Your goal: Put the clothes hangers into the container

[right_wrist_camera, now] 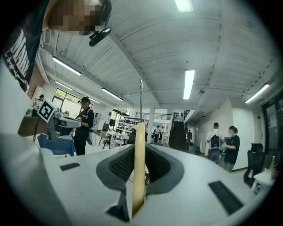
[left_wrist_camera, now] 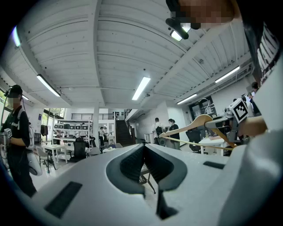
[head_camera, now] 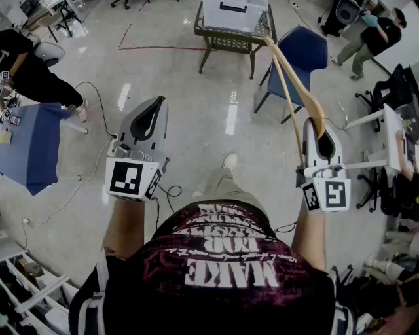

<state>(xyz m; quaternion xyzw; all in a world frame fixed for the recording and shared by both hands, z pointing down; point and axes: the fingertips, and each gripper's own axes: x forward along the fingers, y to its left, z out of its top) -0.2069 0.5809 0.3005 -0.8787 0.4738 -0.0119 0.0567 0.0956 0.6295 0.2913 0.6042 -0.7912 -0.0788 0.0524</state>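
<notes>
In the head view my right gripper is shut on a wooden clothes hanger. The hanger rises from the jaws and arcs up and left toward a clear plastic container, which stands on a wicker table ahead. In the right gripper view the hanger stands edge-on between the pads, its metal hook above. My left gripper is held at the left, shut with nothing in it; its pads meet in the left gripper view. That view also shows the hanger off to the right.
A blue chair stands right of the wicker table. A blue-draped table and a seated person are at the left. Cables trail over the floor. A white desk and another person are at the right.
</notes>
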